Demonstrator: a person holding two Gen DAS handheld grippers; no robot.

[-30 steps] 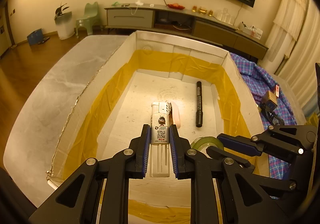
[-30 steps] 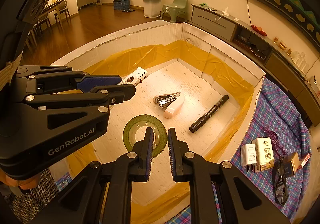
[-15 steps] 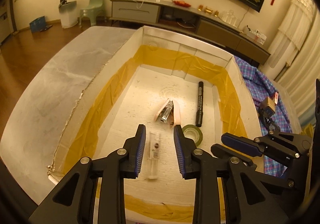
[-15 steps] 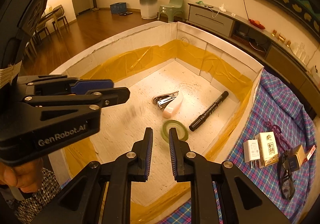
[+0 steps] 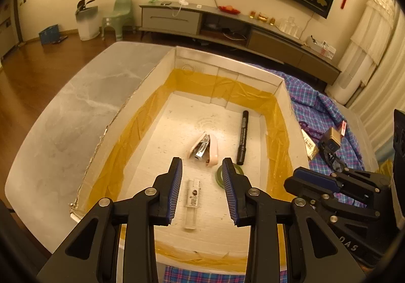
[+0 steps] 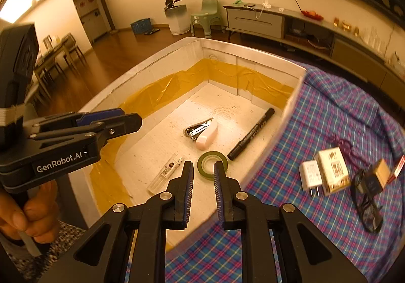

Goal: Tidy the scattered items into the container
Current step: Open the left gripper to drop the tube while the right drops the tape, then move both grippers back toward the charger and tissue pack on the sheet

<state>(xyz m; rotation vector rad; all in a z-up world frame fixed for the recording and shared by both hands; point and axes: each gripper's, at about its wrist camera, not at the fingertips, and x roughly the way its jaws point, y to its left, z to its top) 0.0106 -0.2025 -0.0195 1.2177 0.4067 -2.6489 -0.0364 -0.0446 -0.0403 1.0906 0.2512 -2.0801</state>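
Now logged: clear tube [image 5: 193, 199] released into the container [image 5: 283, 95].
My left hand-held gripper [image 5: 202, 191] gapes empty above it, one second after clamping it; my right hand-held gripper [image 6: 203, 191], slightly parted, holds nothing. Chargers [image 6: 326, 173] await on the cloth [image 6: 316, 219].

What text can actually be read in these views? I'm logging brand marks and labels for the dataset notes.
"GenRobot.AI": white lettering on the side of the left gripper, read in the right wrist view.
"DAS": partial lettering on the body of the right gripper, left wrist view.
Too small or blurred to read: print on the black marker, the label on the clear tube, and the small white box with a QR-like code.
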